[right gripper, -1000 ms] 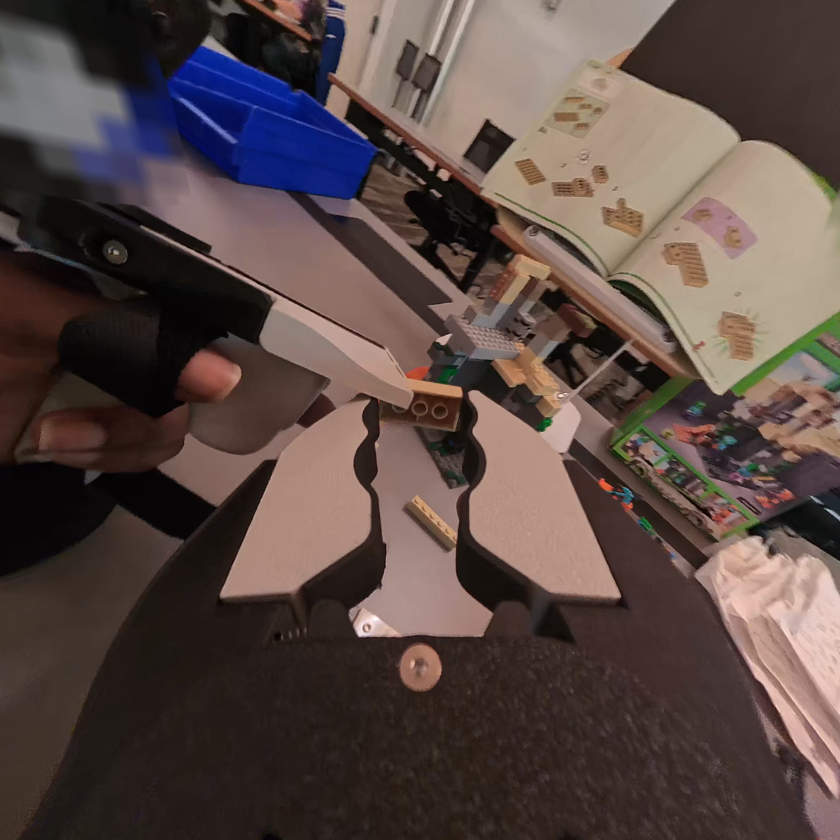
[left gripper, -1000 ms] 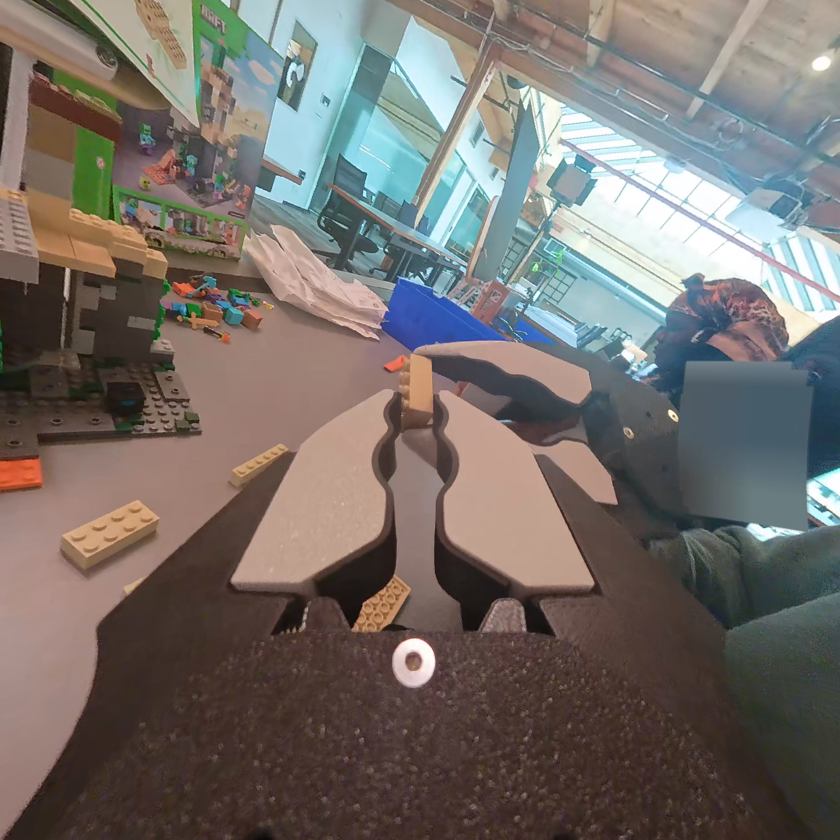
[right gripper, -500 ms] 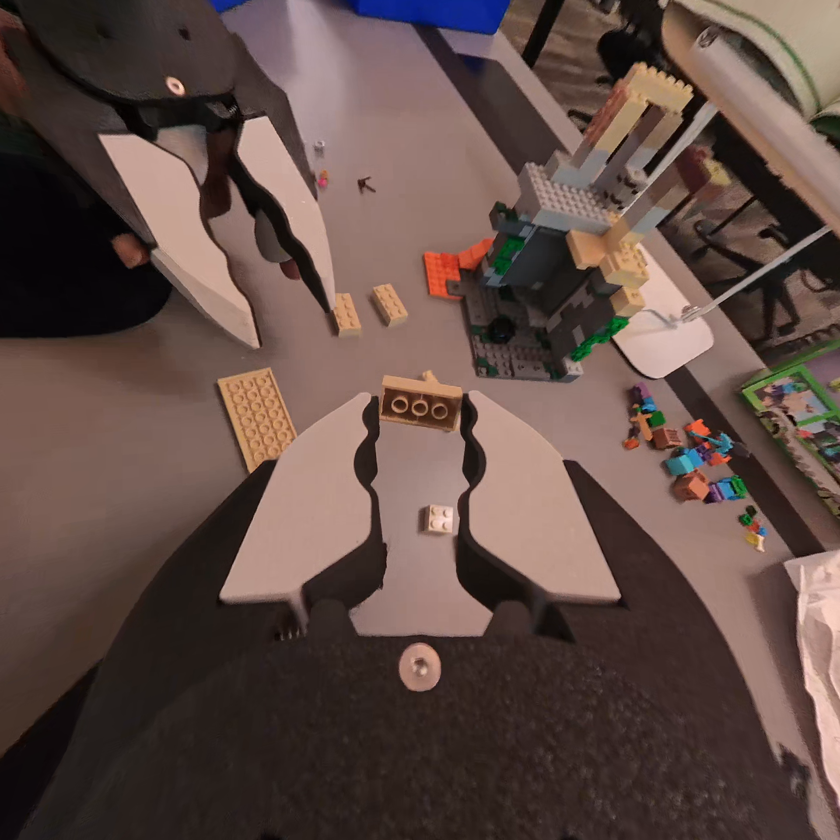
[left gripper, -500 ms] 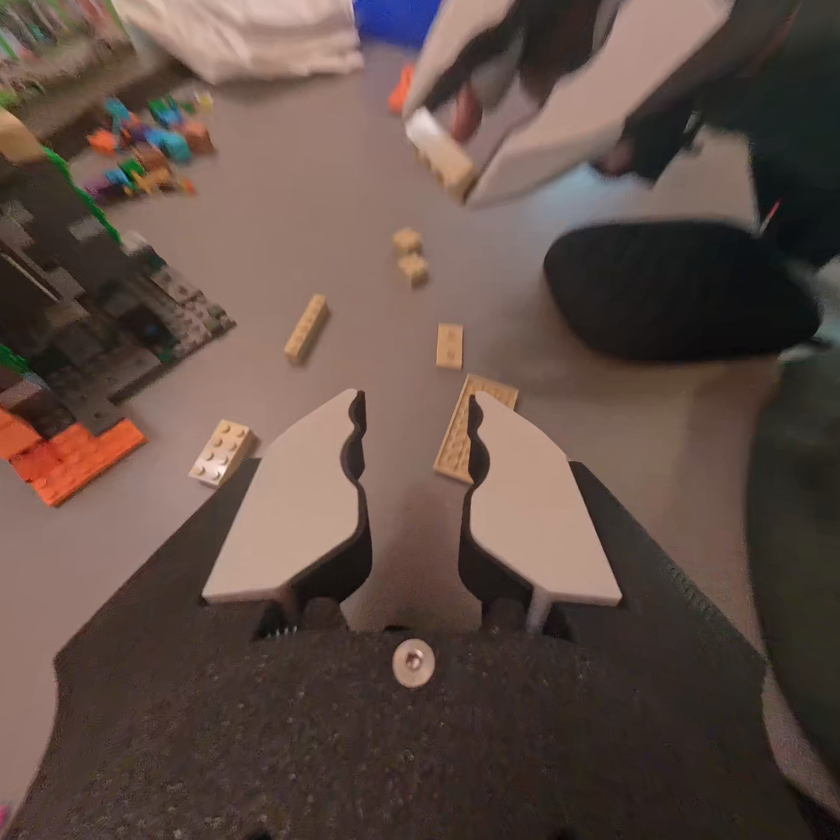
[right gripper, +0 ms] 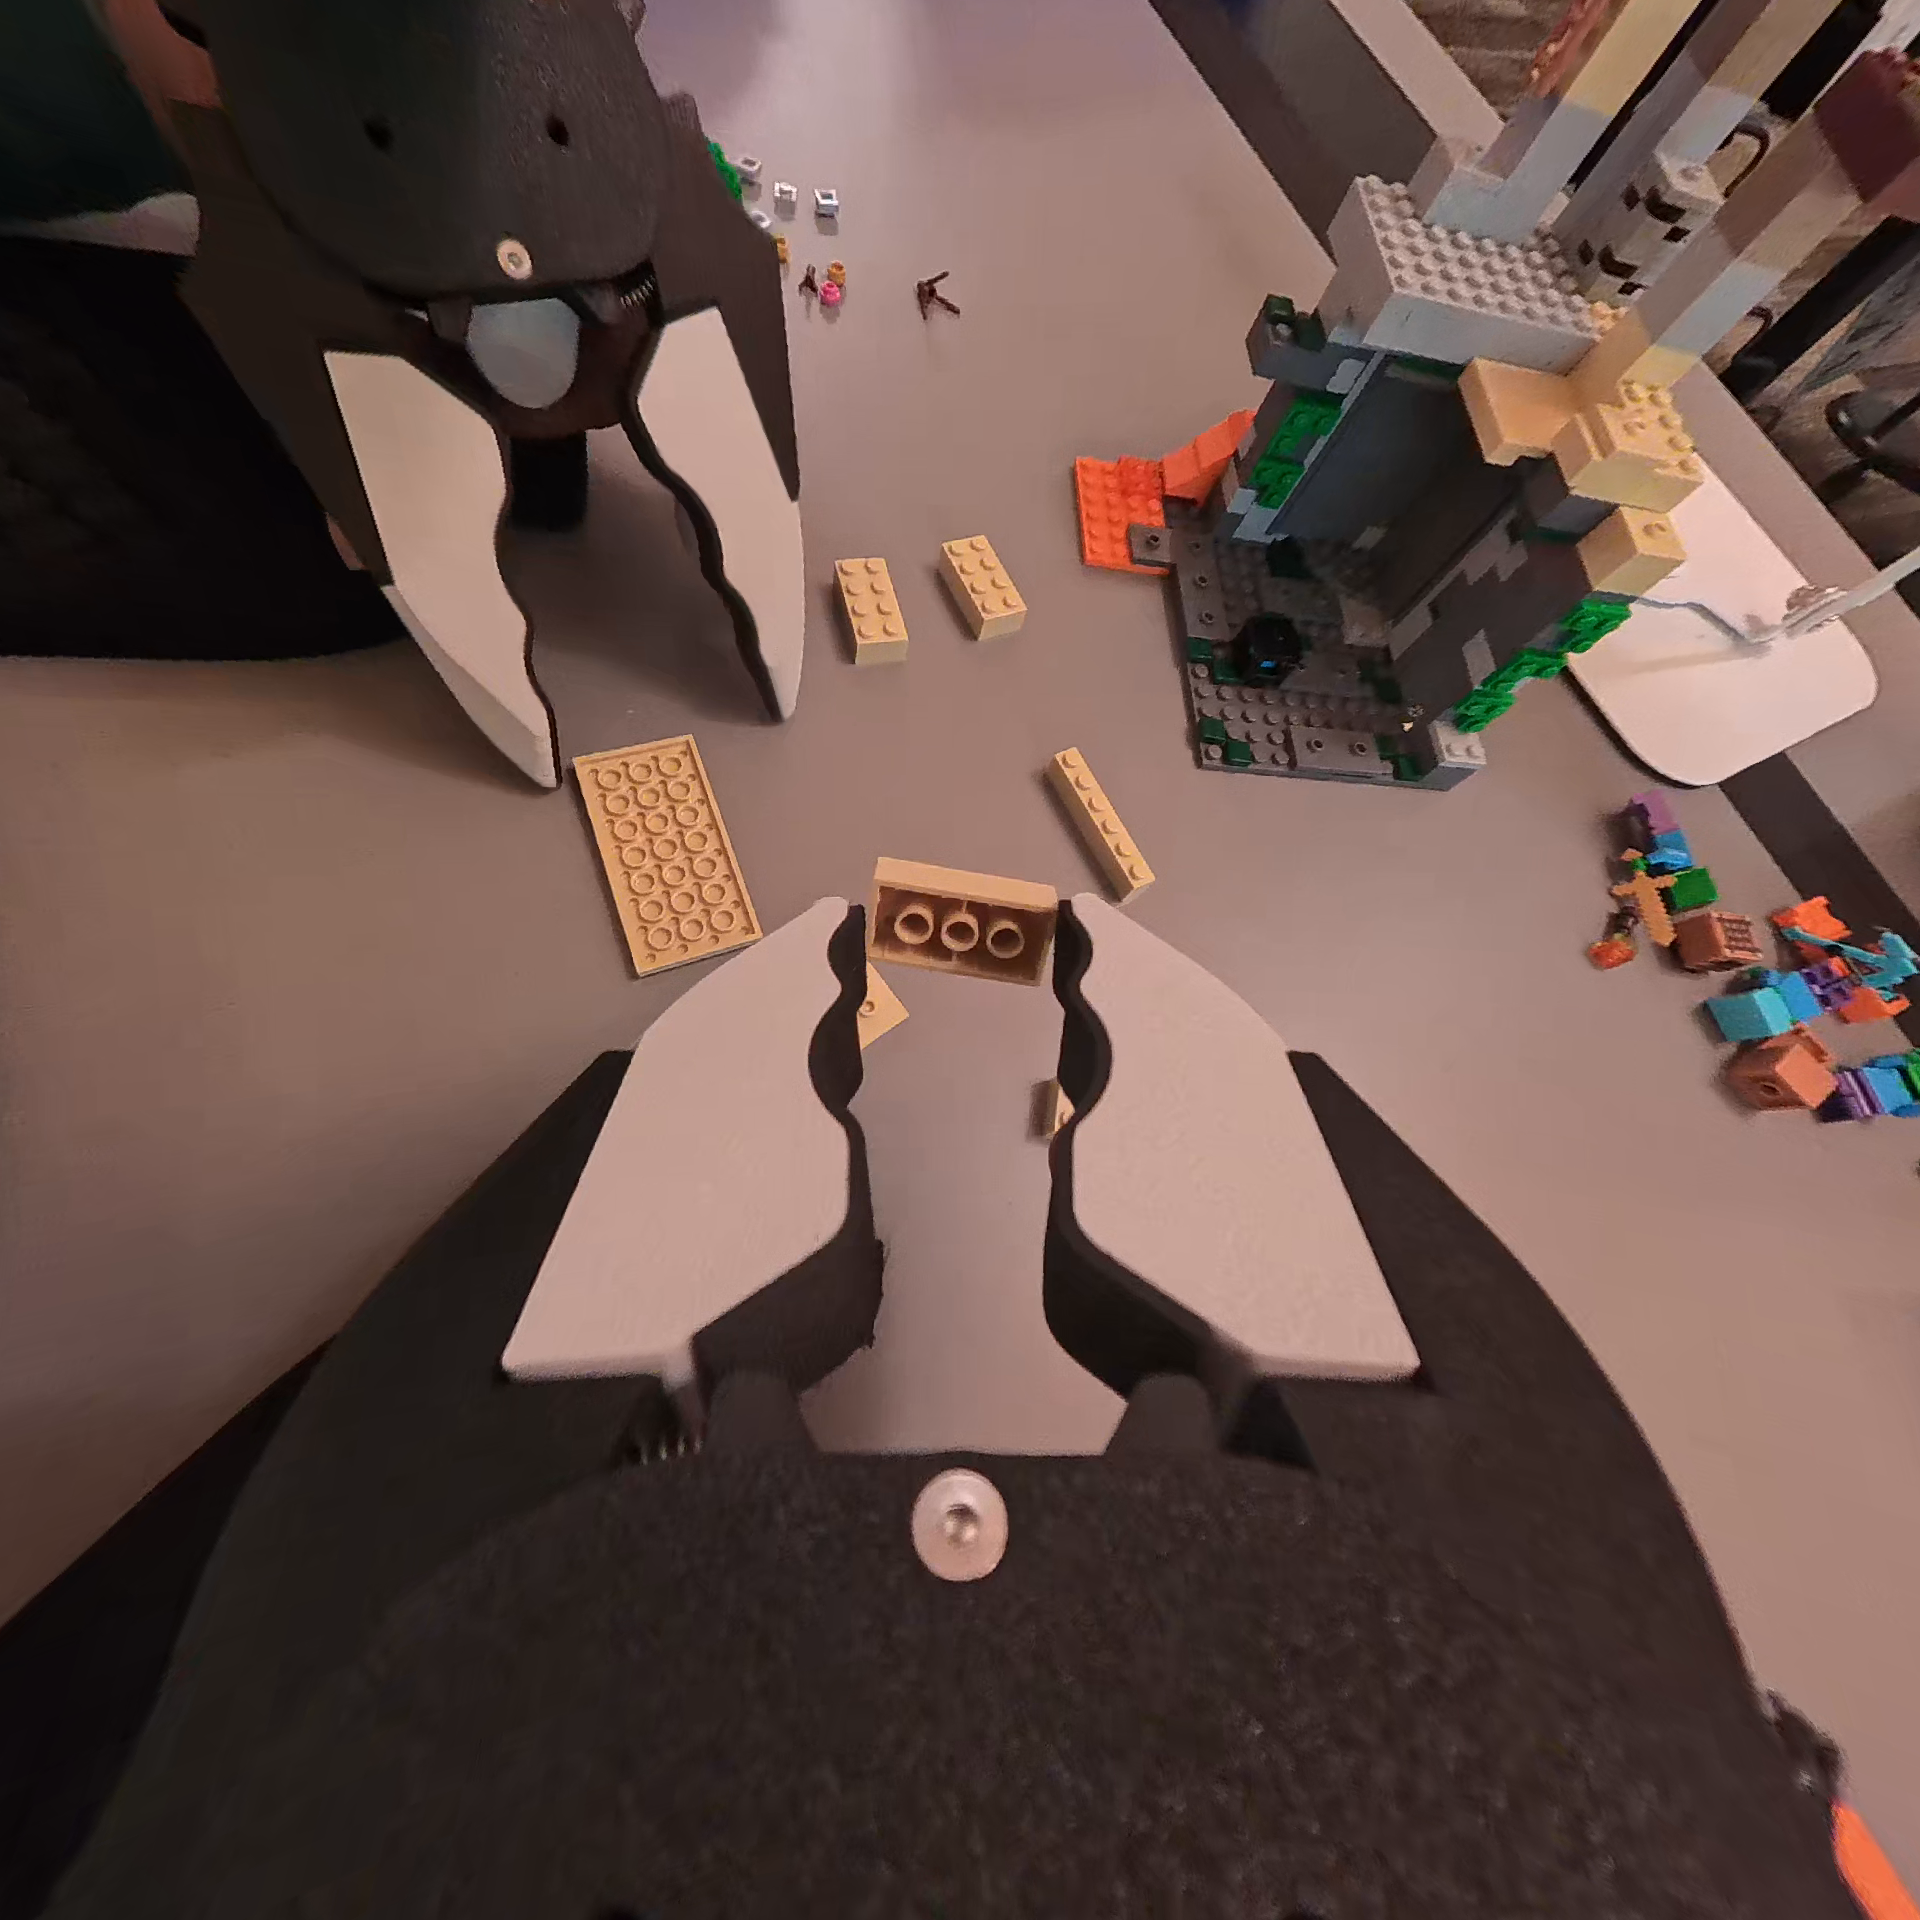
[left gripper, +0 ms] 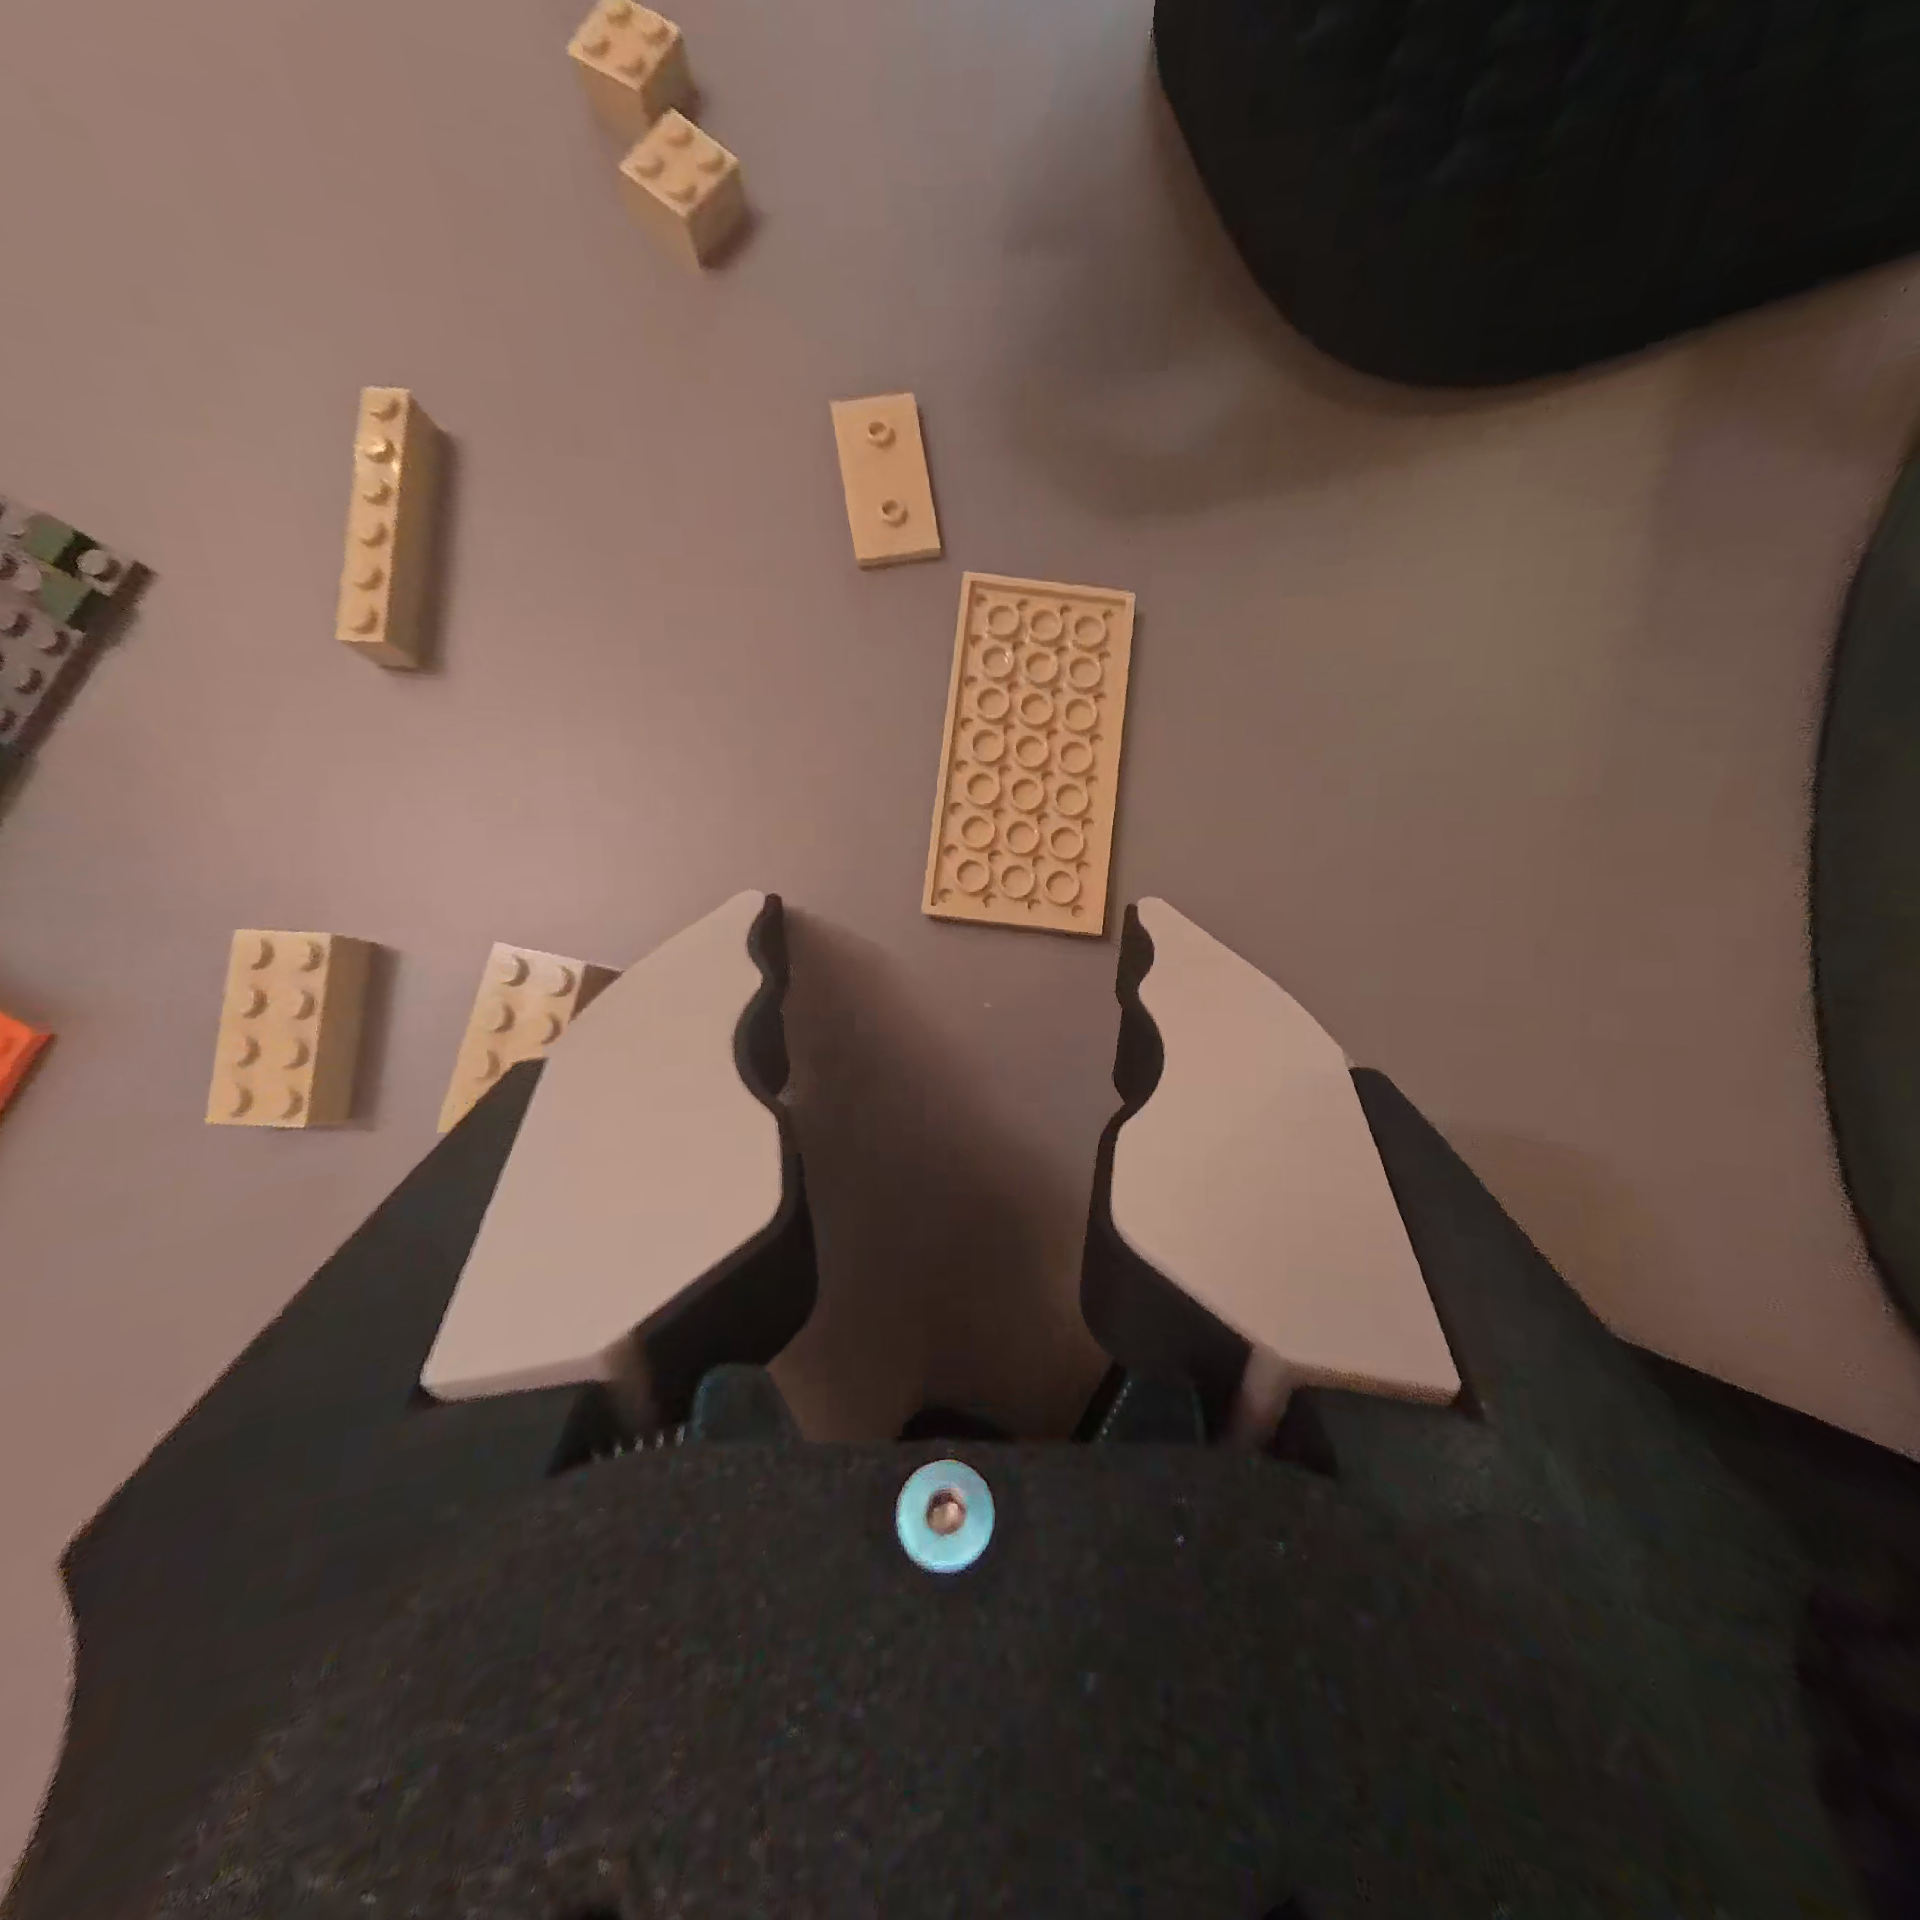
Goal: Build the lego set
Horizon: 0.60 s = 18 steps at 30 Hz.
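We are gripping a tan brick [right gripper: 961, 923] at the tips of our right hand-held gripper [right gripper: 958, 914], underside turned toward the camera so its three round tubes are showing, and we are holding it above the grey bench [right gripper: 312, 1039]. Our left hand-held gripper [left gripper: 951, 914] is hanging with its jaws spread wide and nothing between them, tips pointing down at the bench; in the right wrist view it [right gripper: 665, 743] is sitting just beyond a large tan plate [right gripper: 665, 854].

That plate [left gripper: 1031, 753] is lying upside down just ahead of our left gripper's right fingertip. Beyond it we are seeing a small tan plate [left gripper: 885, 480], two chunky tan bricks [left gripper: 655, 125] touching each other farther off, and a long narrow tan brick [left gripper: 382, 525] to the left. Two more tan bricks [left gripper: 286, 1029] are lying beside the left finger, one partly hidden behind it.

The partly built model [right gripper: 1434, 540], grey with green and orange parts and tall pillars, is standing to the right of our held brick, well apart. A cluster of small colourful pieces [right gripper: 1766, 977] is lying at the right edge.
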Each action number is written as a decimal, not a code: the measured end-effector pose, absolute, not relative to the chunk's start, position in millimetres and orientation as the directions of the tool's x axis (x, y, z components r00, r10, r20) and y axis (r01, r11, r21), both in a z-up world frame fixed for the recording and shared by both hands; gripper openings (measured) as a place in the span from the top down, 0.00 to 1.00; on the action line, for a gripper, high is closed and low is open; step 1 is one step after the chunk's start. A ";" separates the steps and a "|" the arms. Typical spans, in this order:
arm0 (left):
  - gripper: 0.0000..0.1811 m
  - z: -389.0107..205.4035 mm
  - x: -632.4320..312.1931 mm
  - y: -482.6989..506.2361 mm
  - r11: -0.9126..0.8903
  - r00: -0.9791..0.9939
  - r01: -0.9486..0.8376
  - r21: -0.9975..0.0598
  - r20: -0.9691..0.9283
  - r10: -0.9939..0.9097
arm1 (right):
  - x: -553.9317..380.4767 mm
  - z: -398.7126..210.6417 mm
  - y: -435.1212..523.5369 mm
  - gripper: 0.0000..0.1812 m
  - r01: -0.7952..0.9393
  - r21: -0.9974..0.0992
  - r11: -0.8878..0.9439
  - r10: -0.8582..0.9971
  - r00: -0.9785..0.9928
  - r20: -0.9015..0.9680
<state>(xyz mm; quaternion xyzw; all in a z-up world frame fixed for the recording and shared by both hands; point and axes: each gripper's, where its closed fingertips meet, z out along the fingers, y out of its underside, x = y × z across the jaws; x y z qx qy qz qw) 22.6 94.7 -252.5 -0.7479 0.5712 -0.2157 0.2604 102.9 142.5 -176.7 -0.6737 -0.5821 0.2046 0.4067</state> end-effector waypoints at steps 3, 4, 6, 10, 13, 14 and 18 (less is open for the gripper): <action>0.69 -252.9 25.0 94.2 -0.216 0.254 -0.737 -0.641 0.033 -0.967 | 101.8 -177.5 141.7 0.81 0.613 -0.790 0.007 0.955 0.231 0.188; 0.70 -252.6 25.3 94.2 -0.219 0.256 -0.736 -0.641 0.036 -0.966 | 101.7 -178.4 141.9 0.81 0.613 -0.790 0.006 0.955 0.231 0.187; 0.74 -252.3 26.2 94.5 -0.224 0.263 -0.731 -0.644 0.037 -0.964 | 101.2 -180.2 142.0 0.81 0.615 -0.788 0.009 0.956 0.226 0.188; 0.80 -252.1 28.3 94.2 -0.234 0.279 -0.724 -0.649 0.036 -0.960 | 99.5 -182.3 141.3 0.81 0.617 -0.787 0.013 0.959 0.215 0.185; 0.85 -252.2 30.1 93.4 -0.244 0.295 -0.719 -0.651 0.032 -0.955 | 98.5 -183.4 141.0 0.81 0.620 -0.784 0.014 0.961 0.208 0.182; 0.86 -252.2 30.8 92.8 -0.244 0.298 -0.718 -0.652 0.029 -0.954 | 97.9 -183.3 140.4 0.81 0.621 -0.784 0.015 0.963 0.203 0.179; 0.82 -251.3 30.1 90.0 -0.224 0.288 -0.729 -0.647 0.006 -0.957 | 95.7 -182.2 134.2 0.81 0.628 -0.779 0.010 0.972 0.176 0.154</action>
